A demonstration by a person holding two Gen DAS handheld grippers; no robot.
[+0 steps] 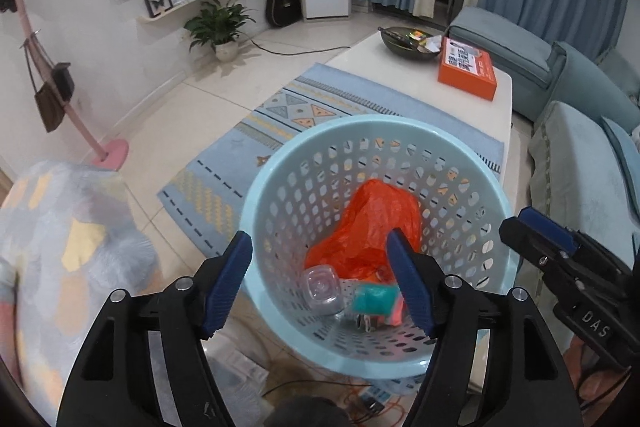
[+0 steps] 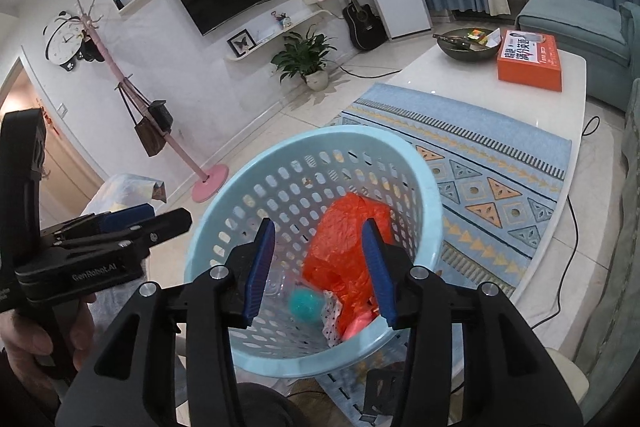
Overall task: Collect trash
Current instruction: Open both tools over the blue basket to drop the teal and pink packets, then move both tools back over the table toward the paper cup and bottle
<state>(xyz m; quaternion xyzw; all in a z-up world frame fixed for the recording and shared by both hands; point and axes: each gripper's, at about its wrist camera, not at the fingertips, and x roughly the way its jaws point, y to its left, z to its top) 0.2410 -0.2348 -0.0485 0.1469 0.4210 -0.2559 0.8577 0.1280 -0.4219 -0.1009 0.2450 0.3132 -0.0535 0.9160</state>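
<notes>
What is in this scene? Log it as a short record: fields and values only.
bin: light blue perforated basket, over the rug
bin contents: orange plastic bag, clear plastic cup, teal item
left hand-held gripper: open, nothing between its fingers, above the basket
right hand-held gripper: open, nothing held, above the basket
table: white, holds a dark bowl and an orange box
floor: patterned blue rug

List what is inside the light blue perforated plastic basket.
Inside the light blue perforated plastic basket lie a crumpled orange plastic bag, a clear plastic cup, a teal wrapper and a pink scrap. Whatever lies beneath the bag is covered.
</notes>
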